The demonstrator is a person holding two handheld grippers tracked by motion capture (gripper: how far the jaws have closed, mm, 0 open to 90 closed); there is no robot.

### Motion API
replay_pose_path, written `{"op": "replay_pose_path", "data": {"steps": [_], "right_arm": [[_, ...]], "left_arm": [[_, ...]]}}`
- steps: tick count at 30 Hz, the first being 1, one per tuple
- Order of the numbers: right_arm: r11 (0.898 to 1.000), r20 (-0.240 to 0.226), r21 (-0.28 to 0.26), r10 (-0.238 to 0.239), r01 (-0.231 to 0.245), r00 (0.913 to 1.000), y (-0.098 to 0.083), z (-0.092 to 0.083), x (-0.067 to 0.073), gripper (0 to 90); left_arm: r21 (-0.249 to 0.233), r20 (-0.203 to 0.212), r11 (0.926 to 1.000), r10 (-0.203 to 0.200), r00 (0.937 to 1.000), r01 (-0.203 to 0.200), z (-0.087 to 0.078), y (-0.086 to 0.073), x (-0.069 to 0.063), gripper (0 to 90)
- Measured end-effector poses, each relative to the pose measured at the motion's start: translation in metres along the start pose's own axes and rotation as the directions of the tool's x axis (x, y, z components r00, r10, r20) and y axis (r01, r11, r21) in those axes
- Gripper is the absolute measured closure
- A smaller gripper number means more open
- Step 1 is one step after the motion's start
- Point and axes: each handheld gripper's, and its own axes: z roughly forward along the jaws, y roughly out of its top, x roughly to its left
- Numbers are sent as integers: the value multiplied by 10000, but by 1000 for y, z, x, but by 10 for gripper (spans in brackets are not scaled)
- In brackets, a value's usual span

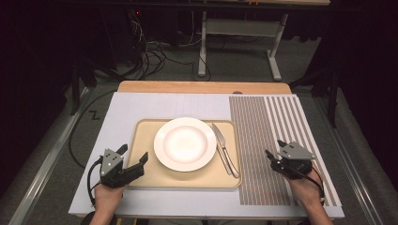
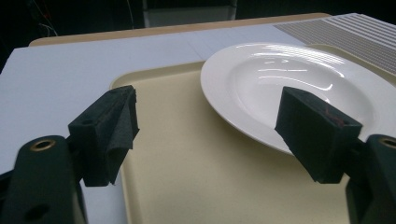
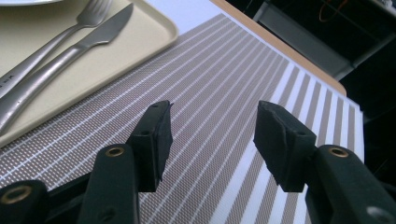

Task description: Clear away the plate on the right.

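High view: tray (image 1: pixel 145 180) with plate (image 1: pixel 185 143), knife (image 1: pixel 221 145) and fork (image 1: pixel 229 163) at its right
Left gripper (image 1: pixel 134 158) wide open, empty, over tray's left edge; right gripper (image 1: pixel 275 148) part open, empty, above striped mat (image 1: pixel 263 122); fork mostly hidden behind knife

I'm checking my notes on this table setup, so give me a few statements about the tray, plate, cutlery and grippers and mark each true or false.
1. The white plate sits on the beige tray. True.
2. The knife and fork lie left of the plate. False: they lie to its right, on the tray.
3. The right gripper holds the fork. False: its jaws are open over the striped placemat.
4. The left gripper is open at the tray's left edge. True.
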Motion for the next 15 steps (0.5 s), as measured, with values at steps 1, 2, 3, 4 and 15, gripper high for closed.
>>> {"op": "replay_pose_path", "data": {"steps": [1,2,3,4,15], "right_arm": [[9998,-29,-47,206,-206,9998,-3,-1,-3,467],[9993,-59,-93,374,-375,9993,-6,-2,-7,464],[9980,-87,-122,614,-615,9981,-9,-3,-10,461],[9966,-118,-169,808,-810,9967,-12,-4,-12,458],[9403,-645,-994,3204,-3256,9451,-44,-12,-42,409]], "left_arm": [[-3,-9,10000,-8,10000,8,0,0,0,220],[10,-15,10000,-5,10000,5,0,0,0,220],[15,-31,10000,0,10000,0,0,0,1,221],[16,-52,10000,-20,10000,20,1,0,1,220],[-27,-203,9998,-198,9996,197,0,0,7,220]]}}
